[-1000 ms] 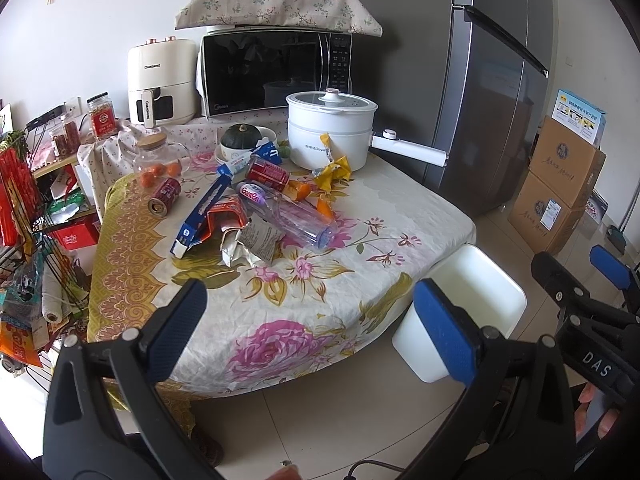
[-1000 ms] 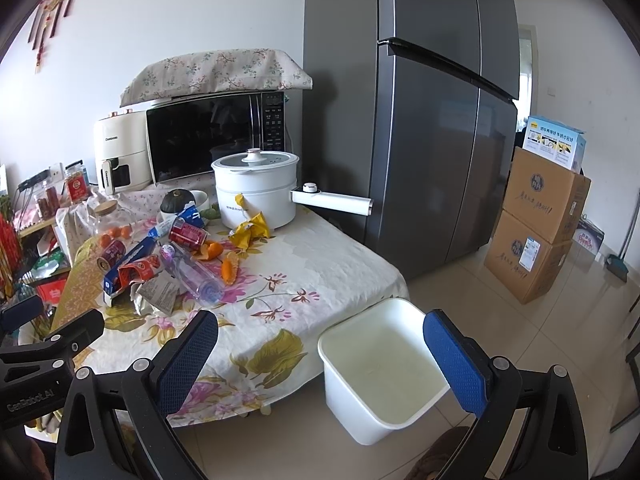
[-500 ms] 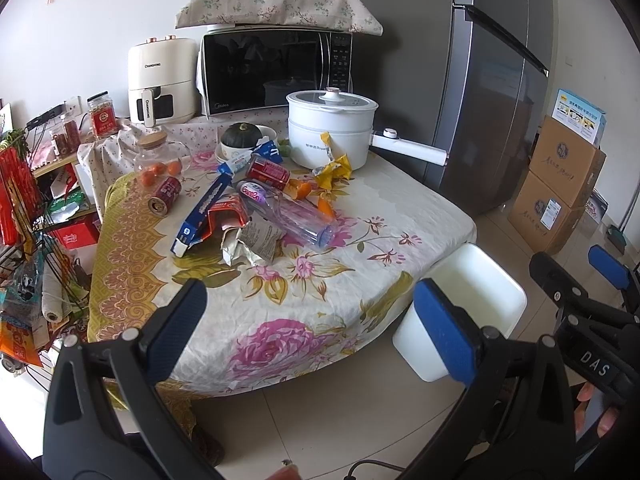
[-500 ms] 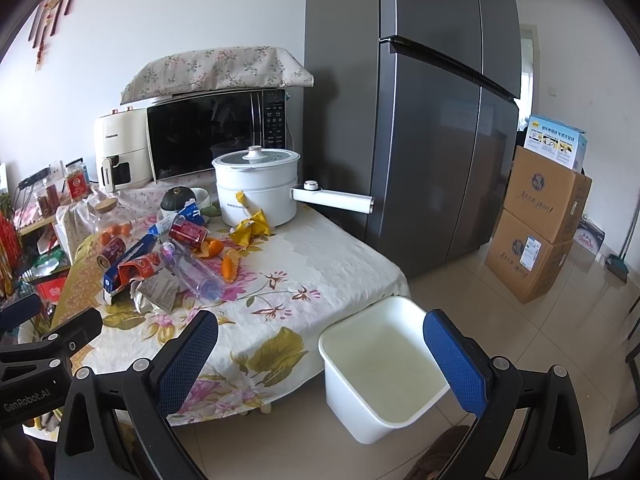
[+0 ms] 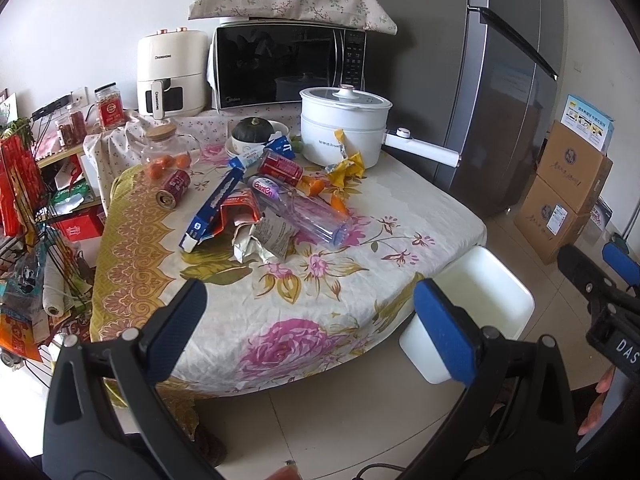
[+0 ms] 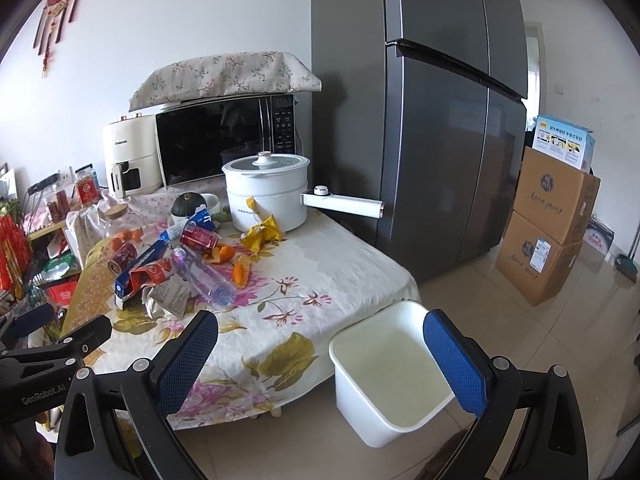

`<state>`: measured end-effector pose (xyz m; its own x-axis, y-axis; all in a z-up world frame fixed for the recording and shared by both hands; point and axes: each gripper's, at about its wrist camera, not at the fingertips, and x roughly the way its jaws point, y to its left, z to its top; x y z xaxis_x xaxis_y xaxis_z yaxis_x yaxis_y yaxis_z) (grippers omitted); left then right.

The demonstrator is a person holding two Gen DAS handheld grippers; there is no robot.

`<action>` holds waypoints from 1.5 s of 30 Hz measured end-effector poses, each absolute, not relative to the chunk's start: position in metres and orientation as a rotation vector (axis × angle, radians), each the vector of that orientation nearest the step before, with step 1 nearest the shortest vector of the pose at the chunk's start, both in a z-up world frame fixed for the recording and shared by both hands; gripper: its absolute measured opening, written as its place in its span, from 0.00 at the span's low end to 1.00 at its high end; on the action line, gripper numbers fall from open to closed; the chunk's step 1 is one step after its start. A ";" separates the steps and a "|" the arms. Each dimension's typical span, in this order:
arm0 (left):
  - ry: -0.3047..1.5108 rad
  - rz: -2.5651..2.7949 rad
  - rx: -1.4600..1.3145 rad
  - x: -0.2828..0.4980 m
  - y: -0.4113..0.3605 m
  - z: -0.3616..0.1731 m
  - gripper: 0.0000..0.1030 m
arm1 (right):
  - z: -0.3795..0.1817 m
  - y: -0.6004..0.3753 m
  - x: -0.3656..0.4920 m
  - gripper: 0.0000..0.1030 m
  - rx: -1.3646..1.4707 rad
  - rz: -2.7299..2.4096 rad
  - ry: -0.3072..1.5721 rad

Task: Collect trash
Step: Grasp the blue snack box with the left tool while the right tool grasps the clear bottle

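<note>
The trash lies in a heap on the floral tablecloth (image 5: 280, 300), in front of the white cooking pot (image 5: 344, 124).

The clear plastic bottle (image 5: 304, 212) lies on its side, long axis running from the pot's side toward the near right; its purple label reads "GartEn", as far as it can be made out. The blue carton (image 5: 212, 208) lies left of the bottle, long axis from the pot toward the near left. A crumpled red wrapper (image 5: 238, 210) and crumpled paper (image 5: 264, 238) sit between carton and bottle. One red can (image 5: 280, 167) lies on its side just before the pot; another red can (image 5: 173, 189) lies farther left. A yellow wrapper (image 5: 344, 164) leans against the pot. Orange peel (image 6: 228, 254) lies beside the bottle.

The left gripper (image 5: 308, 336) hangs spread wide and empty, well short of the heap. The right gripper (image 6: 320, 360) is likewise spread and empty, above the white bin (image 6: 384, 368) on the floor beside the table.

The air fryer (image 5: 170, 74) behind the pot reads "CHANGHONG".
</note>
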<state>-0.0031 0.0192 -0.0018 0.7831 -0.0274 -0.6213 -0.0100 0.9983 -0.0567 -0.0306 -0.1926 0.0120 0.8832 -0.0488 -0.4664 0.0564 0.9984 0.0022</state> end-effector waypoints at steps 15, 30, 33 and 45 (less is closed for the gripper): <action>0.622 0.017 -0.198 0.049 0.125 -0.042 1.00 | -0.016 -0.129 0.048 1.00 -0.056 0.195 0.657; 0.708 0.019 -0.026 0.145 0.171 -0.111 0.89 | -0.079 -0.096 0.189 1.00 0.088 0.271 0.895; 0.731 0.006 -0.064 0.153 0.187 -0.123 0.85 | -0.086 -0.097 0.211 1.00 0.108 0.283 0.903; 0.718 -0.046 -0.002 0.179 0.172 -0.119 0.73 | -0.103 -0.043 0.257 0.94 -0.127 0.385 0.877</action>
